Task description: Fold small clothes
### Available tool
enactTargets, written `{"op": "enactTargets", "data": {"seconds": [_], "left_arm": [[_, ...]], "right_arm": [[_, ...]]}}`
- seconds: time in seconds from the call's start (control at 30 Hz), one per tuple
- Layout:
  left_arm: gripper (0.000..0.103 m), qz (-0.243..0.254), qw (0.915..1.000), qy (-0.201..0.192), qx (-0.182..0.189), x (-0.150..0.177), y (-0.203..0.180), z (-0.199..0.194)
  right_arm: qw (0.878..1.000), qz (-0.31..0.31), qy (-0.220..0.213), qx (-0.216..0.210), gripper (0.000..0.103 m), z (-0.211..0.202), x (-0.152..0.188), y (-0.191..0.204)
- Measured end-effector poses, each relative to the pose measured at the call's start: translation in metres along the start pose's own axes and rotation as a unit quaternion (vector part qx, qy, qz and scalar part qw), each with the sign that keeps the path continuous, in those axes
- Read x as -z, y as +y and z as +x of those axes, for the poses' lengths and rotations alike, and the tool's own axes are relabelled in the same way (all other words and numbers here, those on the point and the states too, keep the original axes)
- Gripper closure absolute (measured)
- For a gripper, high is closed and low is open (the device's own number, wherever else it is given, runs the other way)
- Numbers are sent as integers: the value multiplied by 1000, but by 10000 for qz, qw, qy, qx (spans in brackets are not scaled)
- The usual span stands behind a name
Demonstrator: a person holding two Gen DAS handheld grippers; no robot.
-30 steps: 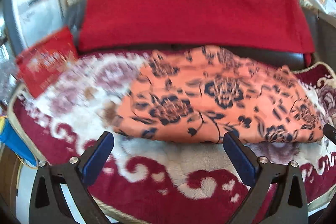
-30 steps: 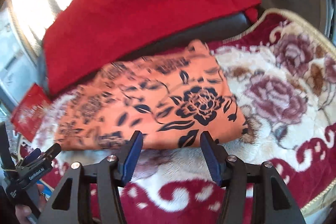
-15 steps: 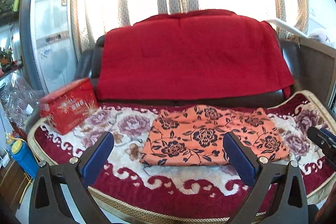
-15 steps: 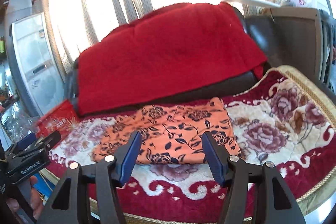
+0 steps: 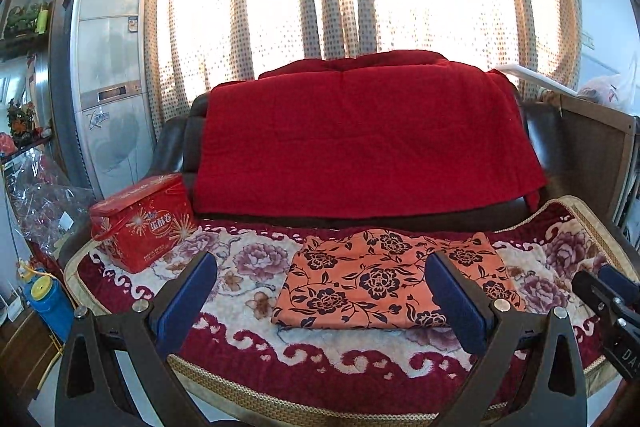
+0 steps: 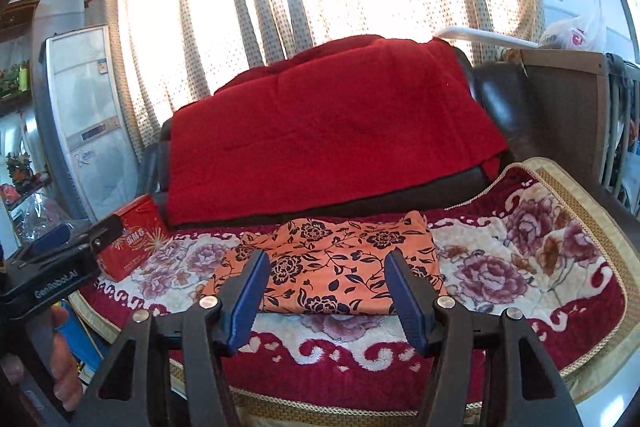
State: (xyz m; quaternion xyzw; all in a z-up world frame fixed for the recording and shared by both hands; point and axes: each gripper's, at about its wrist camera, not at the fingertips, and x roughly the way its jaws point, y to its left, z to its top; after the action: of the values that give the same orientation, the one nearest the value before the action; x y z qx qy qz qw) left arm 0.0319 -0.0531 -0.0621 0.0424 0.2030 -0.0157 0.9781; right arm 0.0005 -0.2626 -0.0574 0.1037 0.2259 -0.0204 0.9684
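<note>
The big dark sofa (image 5: 544, 143) wears a soft red-and-cream flowered blanket (image 5: 248, 267) on its seat. On that blanket lies the orange cloth with dark flowers (image 5: 384, 279), flat and folded into a neat rectangle. Your left claw (image 5: 322, 301) and right claw (image 6: 327, 297) hang wide open, holding nothing, away from the cloth. The fold looks done. Next, you find another small cloth.

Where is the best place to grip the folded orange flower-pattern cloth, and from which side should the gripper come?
Probably the near edge of the orange cloth, approached from the front of the sofa. It lies flat on the floral blanket, with this edge facing both open grippers, so one finger could slide under the layers there.
</note>
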Motion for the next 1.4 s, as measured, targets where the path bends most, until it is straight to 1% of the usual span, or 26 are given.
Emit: {"op": "enactTargets", "data": {"seconds": [0.17,0.27,0.47,0.7,0.83,1.03,1.23,1.4], "left_arm": [[0,-45,10000,63,19,0,1,-2],[0,-55,9999,93,26,0,2,0],[0,-110,9998,141,-8,2,8,5],[0,-223,9995,182,-159,6,19,11],[0,-270,9991,270,-180,8,25,17],[0,-360,9986,273,-290,10,35,21],[0,-398,9983,288,-318,12,42,24],[0,-403,9980,328,-348,16,44,27]], "right_arm": [[9999,-89,-144,-16,39,-11,-3,5],[9997,-184,-185,2,39,-10,-3,9],[9998,-199,-34,-10,39,0,1,13],[9996,-247,154,27,39,13,11,18],[9994,-259,239,26,39,20,15,22],[9995,-290,156,28,39,20,12,31],[9991,-416,86,55,39,19,11,41],[9988,-472,107,50,39,21,14,45]]}}
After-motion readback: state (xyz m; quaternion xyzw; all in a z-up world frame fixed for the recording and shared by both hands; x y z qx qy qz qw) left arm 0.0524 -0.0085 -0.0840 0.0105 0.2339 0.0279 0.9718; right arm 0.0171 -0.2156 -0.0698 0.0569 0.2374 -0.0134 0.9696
